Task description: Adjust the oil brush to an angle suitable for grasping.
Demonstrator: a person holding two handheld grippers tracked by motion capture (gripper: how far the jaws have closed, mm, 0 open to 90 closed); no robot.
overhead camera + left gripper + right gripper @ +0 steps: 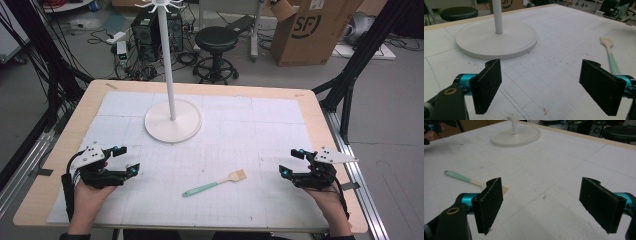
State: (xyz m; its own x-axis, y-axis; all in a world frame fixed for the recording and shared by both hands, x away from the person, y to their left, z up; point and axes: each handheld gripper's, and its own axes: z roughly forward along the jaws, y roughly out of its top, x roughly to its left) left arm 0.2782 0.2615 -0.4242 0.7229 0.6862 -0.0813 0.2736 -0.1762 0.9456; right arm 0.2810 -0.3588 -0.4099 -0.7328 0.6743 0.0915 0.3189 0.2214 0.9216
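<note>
A small brush (214, 183) with a mint-green handle and pale wooden head lies on the white gridded mat, near the front middle. It also appears at the right of the left gripper view as the brush (610, 53), and at the left of the right gripper view as the brush (464, 178). My left gripper (126, 160) rests at the front left, open and empty, its jaws wide apart (544, 86). My right gripper (292, 162) rests at the front right, also open and empty (544, 205). A white rack stand (172, 120) with a tall pole and hooks on top stands behind the brush.
The white stand's round base (496, 40) sits at the mat's back centre. The wooden table edge (325, 135) frames the mat. Behind the table are a black stool (216, 40), a cardboard box (312, 27), computers and cables on the floor.
</note>
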